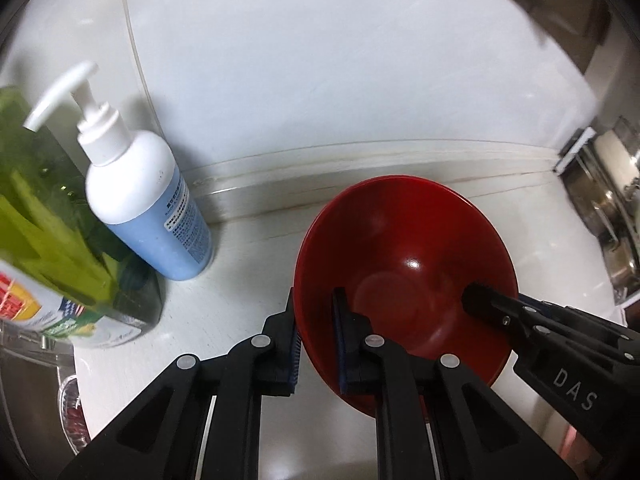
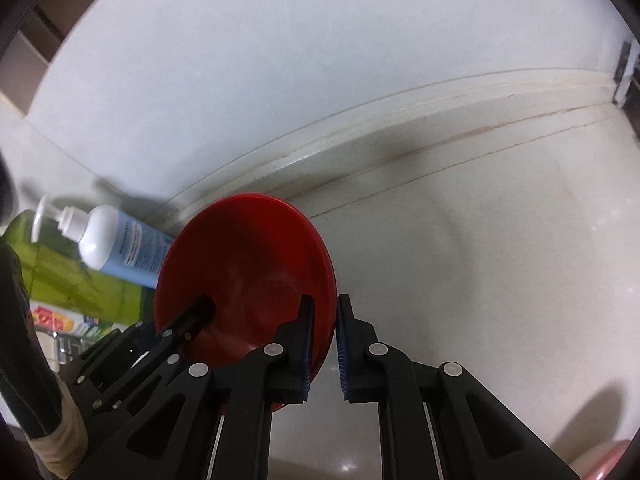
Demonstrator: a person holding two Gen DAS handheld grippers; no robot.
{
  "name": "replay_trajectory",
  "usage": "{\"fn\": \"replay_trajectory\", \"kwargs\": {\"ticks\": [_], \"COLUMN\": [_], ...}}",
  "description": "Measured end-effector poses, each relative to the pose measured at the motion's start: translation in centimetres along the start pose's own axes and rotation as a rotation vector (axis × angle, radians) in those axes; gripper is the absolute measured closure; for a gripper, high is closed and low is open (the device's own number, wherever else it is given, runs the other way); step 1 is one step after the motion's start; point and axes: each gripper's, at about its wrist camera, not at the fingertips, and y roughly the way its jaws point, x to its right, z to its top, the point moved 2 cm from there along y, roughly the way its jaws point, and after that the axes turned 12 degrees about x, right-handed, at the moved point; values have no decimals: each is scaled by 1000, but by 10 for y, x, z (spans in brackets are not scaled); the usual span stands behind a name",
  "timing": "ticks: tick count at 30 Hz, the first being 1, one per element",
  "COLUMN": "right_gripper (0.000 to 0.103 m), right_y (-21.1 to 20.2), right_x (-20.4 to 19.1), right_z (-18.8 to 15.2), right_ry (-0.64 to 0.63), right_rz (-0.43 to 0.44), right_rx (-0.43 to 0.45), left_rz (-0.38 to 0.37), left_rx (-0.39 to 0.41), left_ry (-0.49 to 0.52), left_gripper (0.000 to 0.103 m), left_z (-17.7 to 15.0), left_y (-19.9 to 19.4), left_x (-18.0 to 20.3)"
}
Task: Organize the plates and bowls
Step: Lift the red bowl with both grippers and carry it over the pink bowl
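Red bowl: sits at lower centre-right of the left wrist view and lower centre-left of the right wrist view, tilted, its hollow towards both cameras. Whether its far rim touches the table or hangs just above it, I cannot tell.

Left gripper: straddles the bowl's near-left rim, one finger outside the wall and one inside, narrow, pinching the wall. A judgement: the rim is the only thin edge that a two-finger grip can take on a round bowl.

Right gripper: straddles the bowl's right rim in its own view, one blue pad inside and one outside. The outer pad seems to stand slightly clear of the wall, so whether it clamps or is only closing, I cannot tell.

Two grips, opposite rims: probably so the tilted bowl does not swing or slip while carried.

Pump bottle: white and blue, upright at the left of the left wrist view, just beside a green container; near the bowl but apart from it.

Metal rack or pots: right edge of the left wrist view, blurred; possibly where dishes go, though that is a guess.

Risk: a glossy wall may slide between the pads.
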Motion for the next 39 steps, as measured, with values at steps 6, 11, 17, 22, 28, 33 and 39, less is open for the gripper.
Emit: {"fn": "replay_trajectory", "kwargs": {"ticks": [6, 11, 17, 22, 28, 33, 39], "right_gripper": [91, 90, 90, 90, 90, 90, 90], "right_y": [-38, -71, -104, -128, -168, -197, -218], "right_x": [2, 10, 22, 37, 64, 85, 110], "right_z": [-11, -19, -32, -44, -56, -72, -88], "right_ry": [-16, -23, -21, -6, 7, 19, 52], "right_rz": [-11, -40, -64, -83, -113, -148, -177], "right_rx": [49, 85, 126, 149, 174, 193, 200], "left_rz": [-47, -93, -131, -165, -207, -240, -274], "left_rx": [41, 68, 94, 105, 102, 91, 73], "left_ry": [31, 48, 79, 108, 146, 179, 209], "left_gripper": [88, 88, 88, 88, 88, 88, 87], "left_z": [-3, -7, -15, -24, -41, -56, -71], "left_y": [-33, -65, -90, -109, -127, -136, -142], "left_x": [23, 44, 72, 95, 122, 146, 176]}}
